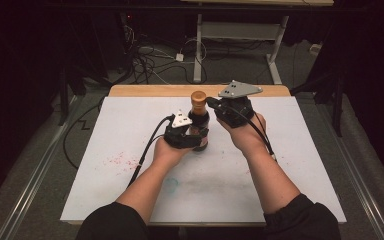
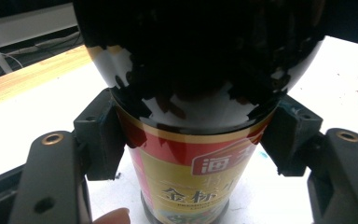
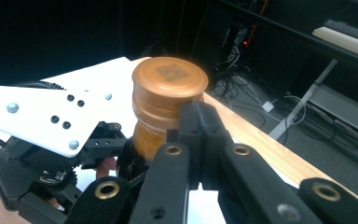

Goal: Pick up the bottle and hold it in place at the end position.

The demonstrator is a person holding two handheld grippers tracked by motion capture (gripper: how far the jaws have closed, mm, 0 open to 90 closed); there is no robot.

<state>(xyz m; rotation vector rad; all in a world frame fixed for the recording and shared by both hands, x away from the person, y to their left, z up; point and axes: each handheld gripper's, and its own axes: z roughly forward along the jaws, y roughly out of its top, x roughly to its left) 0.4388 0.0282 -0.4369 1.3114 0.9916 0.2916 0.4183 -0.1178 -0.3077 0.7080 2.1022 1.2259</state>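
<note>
The left tool (image 2: 186, 135) is clamped on the body of the one soy sauce bottle (image 2: 191, 154), upright on the white surface (image 1: 280, 150). The right tool (image 3: 200, 135) sits closed beside its single copper-brown cap (image 3: 169, 84) — which bears a printed square code. The bottle's red-and-gold label shows Chinese characters — too cropped to read.

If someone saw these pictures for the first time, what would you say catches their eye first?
Most striking is the dark sauce bottle standing upright near the middle of the white table, its red-and-gold label large in the left gripper view. The left gripper is clamped on the bottle's body. Just beside the copper-coloured cap, the right gripper is held with its jaws shut.
</note>
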